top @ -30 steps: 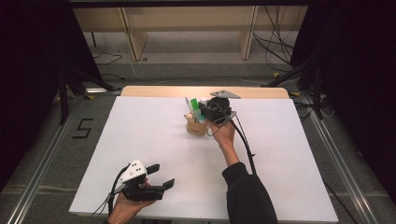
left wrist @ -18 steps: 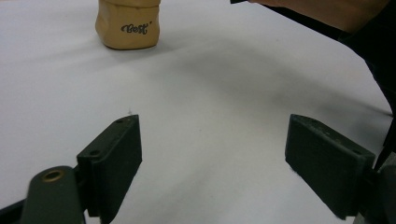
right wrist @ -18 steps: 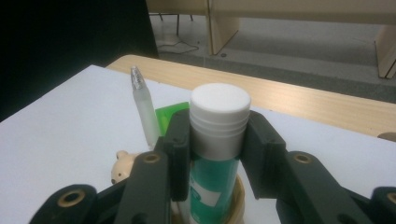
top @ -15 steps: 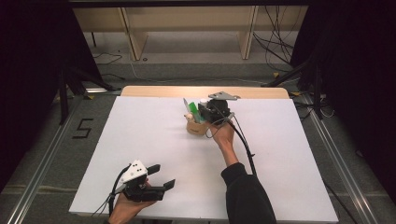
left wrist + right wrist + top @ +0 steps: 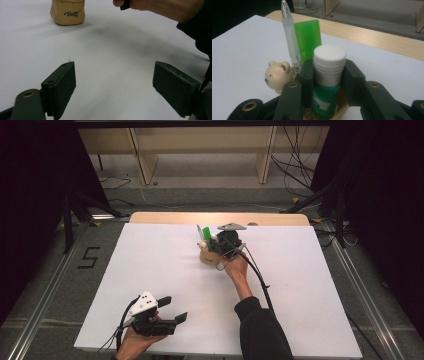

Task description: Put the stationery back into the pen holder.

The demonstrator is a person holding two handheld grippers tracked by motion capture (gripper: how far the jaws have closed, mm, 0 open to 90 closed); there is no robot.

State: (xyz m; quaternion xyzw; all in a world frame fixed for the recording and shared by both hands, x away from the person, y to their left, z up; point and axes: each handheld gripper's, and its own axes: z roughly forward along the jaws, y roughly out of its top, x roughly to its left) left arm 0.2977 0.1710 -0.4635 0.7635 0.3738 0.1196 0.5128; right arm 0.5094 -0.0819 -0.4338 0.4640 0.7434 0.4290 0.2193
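A tan pouch (image 5: 206, 256) marked "Gest" (image 5: 67, 13) stands at the table's far middle. Out of it stick a clear pen (image 5: 290, 37), a flat green case (image 5: 309, 37) and a small bear head (image 5: 278, 76). My right gripper (image 5: 329, 75) is shut on a glue stick (image 5: 329, 60) with a white cap and green body, upright, its lower end inside the pouch's rim (image 5: 340, 110). In the high view the right gripper (image 5: 220, 244) hangs right over the pouch. My left gripper (image 5: 173, 308) rests open near the front left edge, with nothing between its jaws (image 5: 115, 82).
White sheet (image 5: 150, 265) covers the table; a strip of bare wood (image 5: 165, 217) runs along the far edge. The right hand and dark sleeve (image 5: 250, 310) reach across the middle. A cable (image 5: 260, 280) trails from the right gripper. Shelving legs (image 5: 145, 165) stand beyond.
My right gripper has shifted a little left and down onto the pouch, carrying the glue stick. The left gripper has barely moved.
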